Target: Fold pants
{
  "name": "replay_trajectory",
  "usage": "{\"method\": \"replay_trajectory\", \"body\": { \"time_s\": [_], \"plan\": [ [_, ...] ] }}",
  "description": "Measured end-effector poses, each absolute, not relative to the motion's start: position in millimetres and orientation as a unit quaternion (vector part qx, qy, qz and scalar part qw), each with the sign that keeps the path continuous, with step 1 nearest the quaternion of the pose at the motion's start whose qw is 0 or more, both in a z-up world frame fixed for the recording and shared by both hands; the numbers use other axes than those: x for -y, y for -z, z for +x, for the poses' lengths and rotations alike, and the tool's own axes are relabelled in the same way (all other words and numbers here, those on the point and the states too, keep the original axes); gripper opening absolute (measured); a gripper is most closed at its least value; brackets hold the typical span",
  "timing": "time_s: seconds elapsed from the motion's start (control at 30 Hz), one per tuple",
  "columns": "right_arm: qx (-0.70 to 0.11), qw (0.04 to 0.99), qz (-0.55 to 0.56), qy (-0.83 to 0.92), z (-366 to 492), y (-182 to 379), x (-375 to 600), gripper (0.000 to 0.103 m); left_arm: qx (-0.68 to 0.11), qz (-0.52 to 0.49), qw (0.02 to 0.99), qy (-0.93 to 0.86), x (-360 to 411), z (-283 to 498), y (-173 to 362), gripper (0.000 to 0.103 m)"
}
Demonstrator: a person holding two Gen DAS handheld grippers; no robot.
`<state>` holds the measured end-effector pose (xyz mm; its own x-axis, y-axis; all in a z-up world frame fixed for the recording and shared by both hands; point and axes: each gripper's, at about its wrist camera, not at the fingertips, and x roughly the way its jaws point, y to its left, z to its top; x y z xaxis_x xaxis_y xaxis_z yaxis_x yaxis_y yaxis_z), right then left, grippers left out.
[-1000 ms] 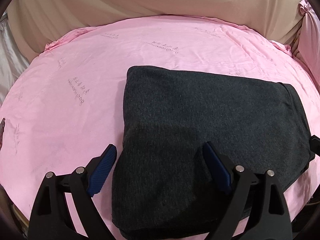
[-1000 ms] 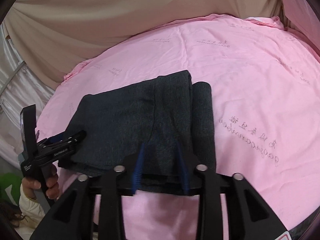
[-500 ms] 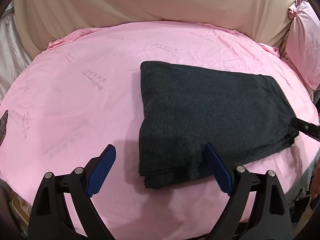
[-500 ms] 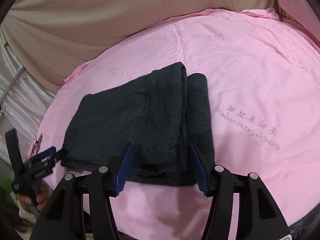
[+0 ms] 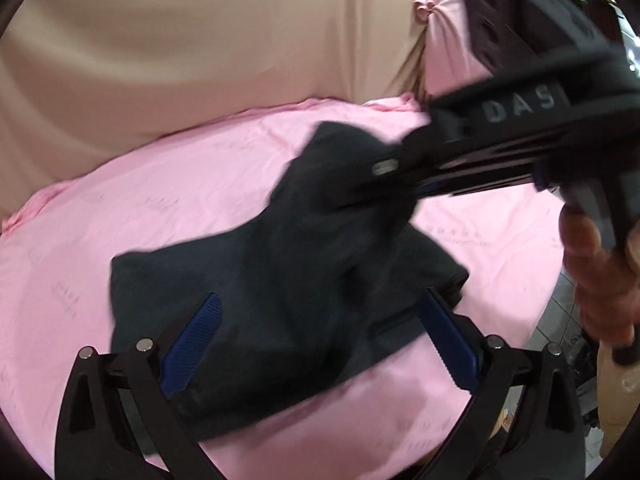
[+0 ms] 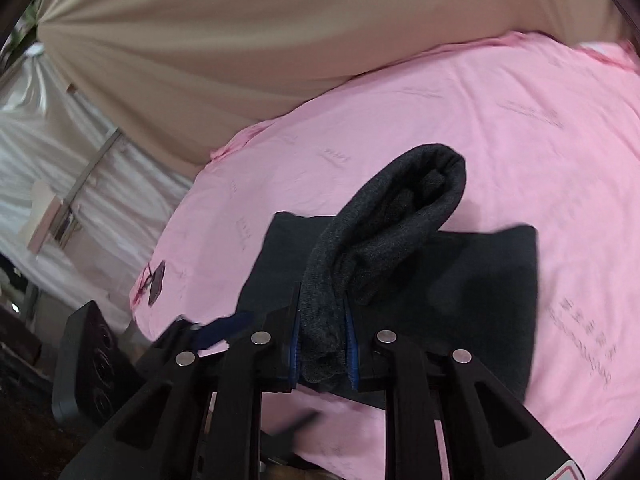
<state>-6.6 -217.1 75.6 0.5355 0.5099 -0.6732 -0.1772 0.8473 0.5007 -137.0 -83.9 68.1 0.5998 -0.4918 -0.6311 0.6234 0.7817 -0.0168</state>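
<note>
The dark grey pants (image 5: 248,280) lie folded on the pink sheet (image 5: 120,240). My right gripper (image 6: 323,354) has its jaws closing, and the blue pads pinch a thick bunch of the pants' near edge. From that grip the cloth (image 6: 400,208) rises in a rolled hump above the flat part (image 6: 480,280). In the left wrist view the right gripper (image 5: 400,184) comes in from the upper right with the cloth lifted on it, a hand (image 5: 600,272) on its handle. My left gripper (image 5: 320,344) hovers over the pants, jaws wide and still opening, with nothing pinched.
The pink sheet (image 6: 520,120) covers a round bed with a beige drape (image 6: 240,40) behind it. A pink pillow (image 5: 444,40) stands at the back right. A small dark object (image 6: 156,280) lies at the bed's left edge. Tiled floor (image 5: 560,312) shows past the right edge.
The right gripper, open around the pants' near edge before, has shut on it and lifted the cloth. The left gripper has swung over the pants, and the right gripper now crosses its view.
</note>
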Motion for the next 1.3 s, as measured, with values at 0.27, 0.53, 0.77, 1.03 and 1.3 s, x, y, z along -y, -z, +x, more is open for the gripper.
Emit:
{"method": "replay_trajectory", "body": {
  "time_s": [0.27,0.53,0.77,1.03,1.3],
  "plan": [
    [-0.431,0.849,0.217,-0.214,-2,-79,231,0.027,-0.388,-0.002,0.862,0.327,69,-63,-53,0.009],
    [-0.399,0.906,0.053,-0.130,-32,-66,198,0.042,-0.327,-0.144,0.913,0.199,-131,-53,-113,0.009],
    [-0.452,0.863,-0.061,-0.217,-9,-3,86,0.049,-0.338,-0.201,0.919,-0.031,-280,-64,-88,0.009],
    [-0.468,0.857,-0.080,-0.200,12,13,61,0.012,-0.374,-0.269,0.887,-0.029,-318,-51,-31,0.010],
    [-0.490,0.837,-0.083,-0.231,14,24,33,0.024,-0.366,-0.290,0.884,0.002,-321,-57,-35,0.010]
  ]
}}
